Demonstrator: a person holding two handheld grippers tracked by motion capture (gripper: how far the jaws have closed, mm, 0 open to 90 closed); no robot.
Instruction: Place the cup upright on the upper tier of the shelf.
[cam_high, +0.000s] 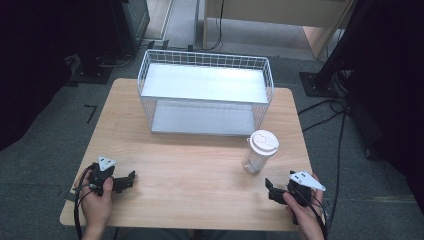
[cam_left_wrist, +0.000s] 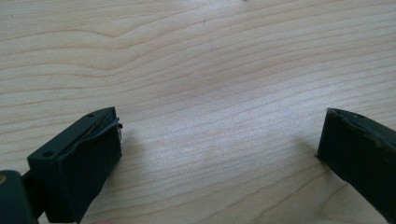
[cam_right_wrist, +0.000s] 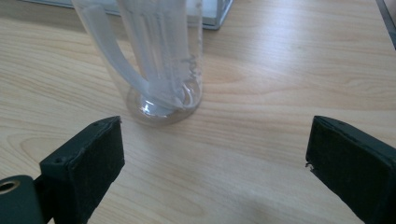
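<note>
High view: a wooden bench (cam_high: 195, 170) stands on grey carpet, with a white wire basket (cam_high: 206, 92) at its far side. The basket has two levels, each floored with a pale sheet, and its open front faces the person. Just in front of the basket's right corner stands a clear plastic cup (cam_high: 260, 151), upright, with a white lid on top. It sits apart from the basket and touches nothing but the bench.

At the near left corner the left gripper (cam_high: 131, 178) rests low over the wood, held in the person's left hand (cam_high: 96, 200), its tips pointing toward the bench's middle. At the near right the right gripper (cam_high: 269, 187) is held in the right hand (cam_high: 304, 212), pointing up and left toward the cup, which stands near it but with a clear strip of bare wood between.

Left gripper view: its two black fingers (cam_left_wrist: 79, 163) are spread wide, with bare wood grain between them and nothing held.

Right gripper view: the fingers (cam_right_wrist: 84, 168) are likewise spread wide and empty. The cup (cam_right_wrist: 154, 60) stands ahead of them, left of centre, closer to one finger than the other; its round base sits flat on the bench, and pale ribbed shapes show through its clear wall. An edge of the basket's lower sheet shows behind it.
</note>
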